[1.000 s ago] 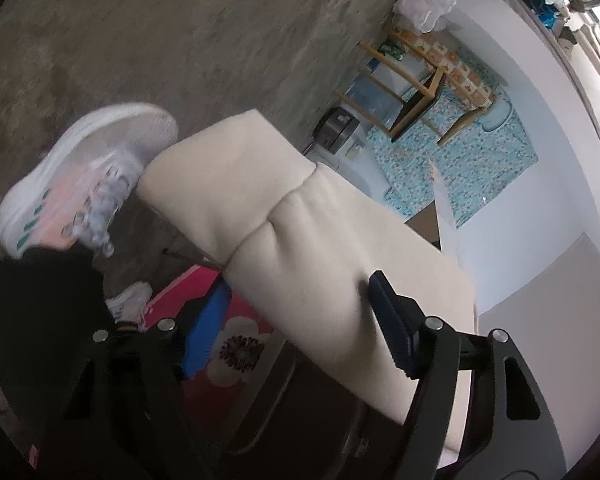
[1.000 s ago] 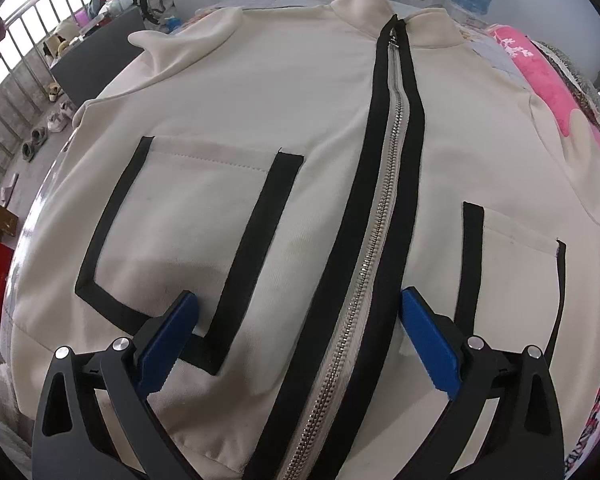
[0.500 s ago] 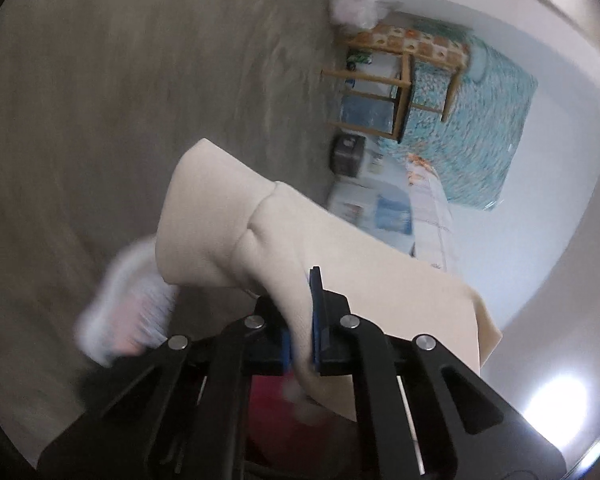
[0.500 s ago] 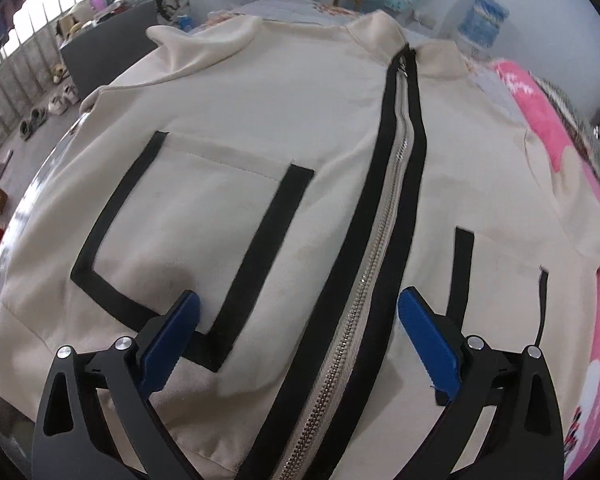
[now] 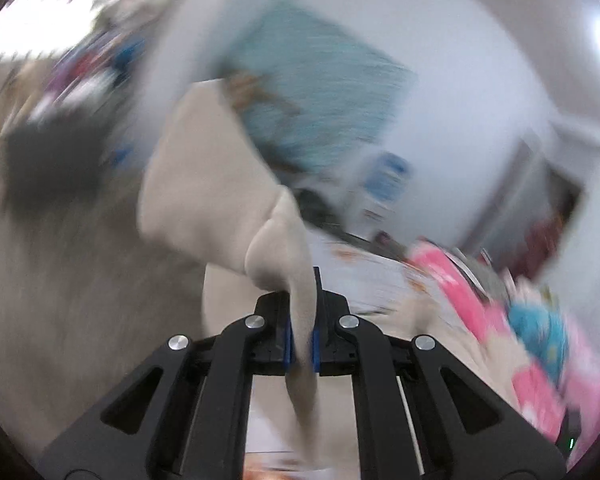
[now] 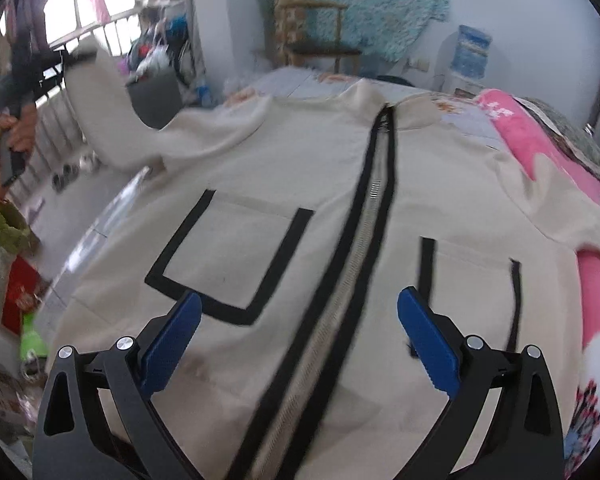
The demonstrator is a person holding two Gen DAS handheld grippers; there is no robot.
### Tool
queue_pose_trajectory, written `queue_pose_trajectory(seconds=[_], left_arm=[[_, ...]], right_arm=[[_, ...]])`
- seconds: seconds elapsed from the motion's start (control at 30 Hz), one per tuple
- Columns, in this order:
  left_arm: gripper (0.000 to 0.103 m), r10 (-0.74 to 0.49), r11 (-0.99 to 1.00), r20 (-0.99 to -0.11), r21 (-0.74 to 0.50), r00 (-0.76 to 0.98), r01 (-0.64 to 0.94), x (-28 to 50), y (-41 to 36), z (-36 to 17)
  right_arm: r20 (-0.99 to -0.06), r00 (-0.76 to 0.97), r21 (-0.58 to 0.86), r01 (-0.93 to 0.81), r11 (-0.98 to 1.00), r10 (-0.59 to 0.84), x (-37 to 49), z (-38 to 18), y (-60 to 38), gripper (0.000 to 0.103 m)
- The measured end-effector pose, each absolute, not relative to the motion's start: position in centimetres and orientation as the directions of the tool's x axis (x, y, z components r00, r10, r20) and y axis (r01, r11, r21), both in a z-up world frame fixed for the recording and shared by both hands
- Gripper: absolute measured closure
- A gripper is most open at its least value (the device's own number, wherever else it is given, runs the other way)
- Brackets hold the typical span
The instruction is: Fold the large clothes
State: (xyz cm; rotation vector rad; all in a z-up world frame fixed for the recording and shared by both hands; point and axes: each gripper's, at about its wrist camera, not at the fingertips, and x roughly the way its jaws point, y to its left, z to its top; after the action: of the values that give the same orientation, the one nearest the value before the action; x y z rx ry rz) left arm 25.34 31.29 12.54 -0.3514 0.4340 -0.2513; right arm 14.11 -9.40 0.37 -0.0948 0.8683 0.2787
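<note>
Fingers of left gripper [image 5: 301,340] clamped on cream sleeve [image 5: 204,184]; right gripper [image 6: 298,334] wide open, empty, above jacket [image 6: 284,184].

Open air is left above the flat cream zip-front jacket [image 6: 308,184]; the raised cream sleeve [image 6: 100,104] blocks the far left.

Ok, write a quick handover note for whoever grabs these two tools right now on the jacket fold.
Left tool: shut on the cream jacket's sleeve cuff, lifted off to the jacket's side.
Right tool: open, empty, above the hem.
Cream zip-front jacket with black trim: flat, face up, zipped, on the bed over a pink floral blanket.
Done: sleeve picked up.
Left: lay that sleeve across the front, then probably the other sleeve, then fold the body.
</note>
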Motion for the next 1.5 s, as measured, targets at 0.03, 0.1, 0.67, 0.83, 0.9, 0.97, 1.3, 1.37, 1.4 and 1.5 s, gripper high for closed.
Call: queue_pose_trajectory(seconds=[0.03,0.1,0.67,0.83,0.9,0.97,1.3,1.37,1.4,1.5], left_arm=[[0.096,-0.355,0.913,-0.360,-0.331,0.863,0.238,24.7,27.1,14.5],[0.095,-0.433,0.897,-0.387,-0.275,0.814,0.346,24.0,20.6,16.0],[0.029,-0.311,0.917,-0.781,-0.097,0.541,0.386,16.6,5.3,0.7],[0.020,-0.141,0.964,-0.819,0.015,0.557,0.266,16.2,7.0,-2.9],[0.020,-0.080,0.969,-0.838,0.061,0.540,0.238,16.8,7.1,-4.6],[0.013,-0.062,0.975,-0.830,0.069,0.554,0.213,16.8,7.7,-5.4],[0.007,-0.089,0.985,-0.825,0.010,0.557,0.173,17.1,8.5,-6.1],[0.007,-0.091,0.984,-0.829,0.010,0.552,0.176,17.4,8.4,-6.0],[0.007,-0.092,0.984,-0.829,0.008,0.551,0.177,17.4,8.5,-6.0],[0.007,-0.097,0.983,-0.829,0.007,0.551,0.183,17.2,8.6,-5.9]], right_arm=[[-0.756,0.621,0.045,-0.265,0.963,0.206,13.5,0.7,-10.2,0.007],[-0.730,0.649,0.080,-0.231,0.970,0.215,12.0,1.6,-12.0,0.007],[-0.758,0.595,0.321,-0.017,0.947,0.268,10.4,-2.7,-21.4,0.007],[-0.786,0.564,0.274,-0.052,0.960,0.255,12.0,-3.7,-20.0,0.007],[-0.805,0.543,0.246,-0.059,0.967,0.238,12.7,-4.2,-19.4,0.007],[-0.827,0.521,0.206,-0.071,0.976,0.212,13.4,-5.0,-18.6,0.007],[-0.842,0.523,0.094,-0.102,0.990,0.134,13.7,-6.2,-17.2,0.006],[-0.842,0.525,0.079,-0.108,0.991,0.124,13.8,-6.3,-17.0,0.006],[-0.841,0.527,0.078,-0.109,0.991,0.124,13.7,-6.3,-17.0,0.006],[-0.838,0.532,0.078,-0.107,0.991,0.123,13.5,-6.3,-17.0,0.006]])
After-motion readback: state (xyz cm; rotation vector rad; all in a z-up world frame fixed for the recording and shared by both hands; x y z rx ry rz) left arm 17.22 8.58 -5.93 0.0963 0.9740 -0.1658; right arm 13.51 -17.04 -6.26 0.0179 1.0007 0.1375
